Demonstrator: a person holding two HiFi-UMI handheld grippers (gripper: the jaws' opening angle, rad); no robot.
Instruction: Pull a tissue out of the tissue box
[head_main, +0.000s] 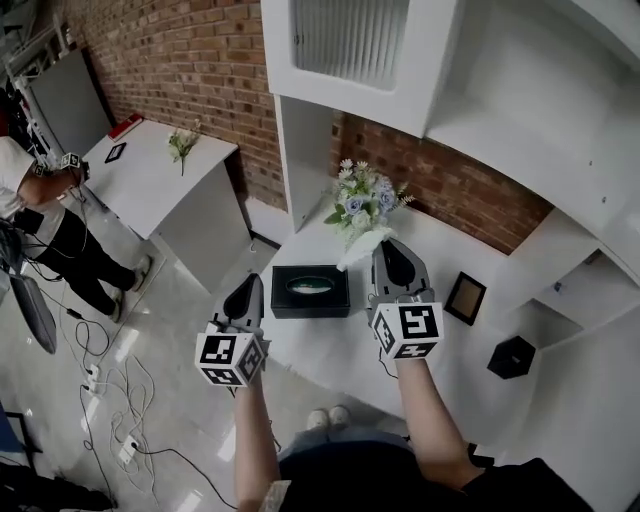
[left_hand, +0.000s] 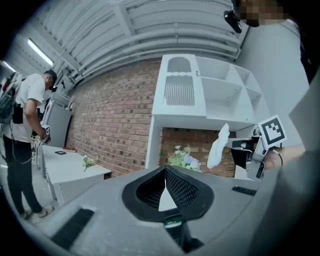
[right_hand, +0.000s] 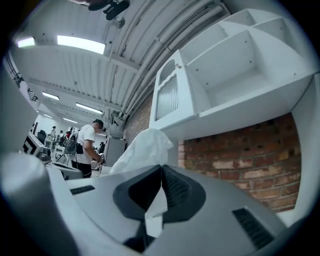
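On the white counter (head_main: 340, 350), the black tissue box (head_main: 311, 303) sits by the left edge, and your left gripper (head_main: 246, 290) hovers beside it, jaws pressed together on nothing. Your right gripper (head_main: 386, 246) pinches one end of the tissue (head_main: 360, 250), which hangs in the air above the box's far side. It looks light, limp and easily torn, so take it by a bunched end.
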